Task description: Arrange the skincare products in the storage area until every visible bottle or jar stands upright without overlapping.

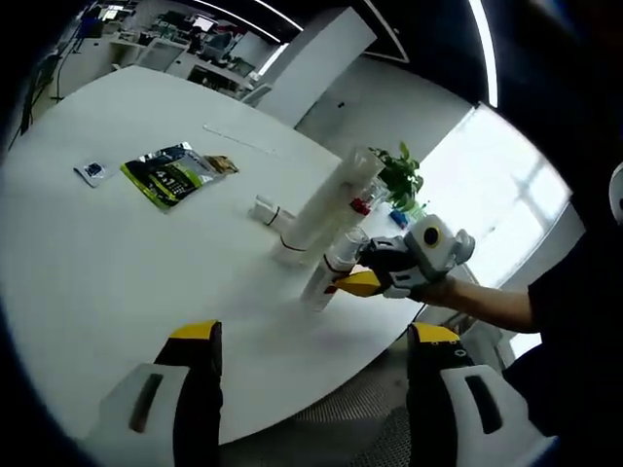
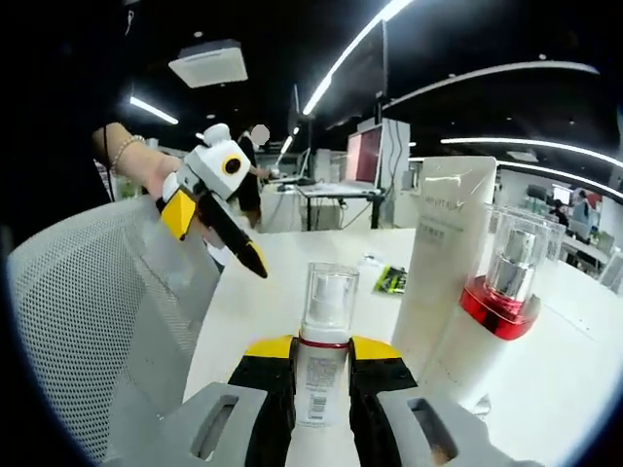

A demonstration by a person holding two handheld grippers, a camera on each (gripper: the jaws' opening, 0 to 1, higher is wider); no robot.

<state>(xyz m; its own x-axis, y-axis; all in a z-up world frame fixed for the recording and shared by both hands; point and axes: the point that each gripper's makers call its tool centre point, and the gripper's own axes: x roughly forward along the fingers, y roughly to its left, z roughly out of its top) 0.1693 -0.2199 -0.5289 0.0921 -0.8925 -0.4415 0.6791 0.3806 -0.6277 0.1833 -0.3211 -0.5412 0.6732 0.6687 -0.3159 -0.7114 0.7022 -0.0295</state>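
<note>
The right gripper (image 2: 321, 375) pinches a small pump bottle (image 2: 323, 341) between its jaws, low at six o'clock in the right gripper view; a tall white tube (image 2: 440, 263) and a red-collared bottle (image 2: 501, 282) stand at two o'clock of it on the white table (image 2: 292, 268); the left gripper (image 1: 311, 341) has its jaws spread, holding nothing, above the table edge; a green packet (image 1: 173, 173) lies at ten o'clock in the left gripper view, a mesh chair (image 2: 88, 292) at nine in the right.
</note>
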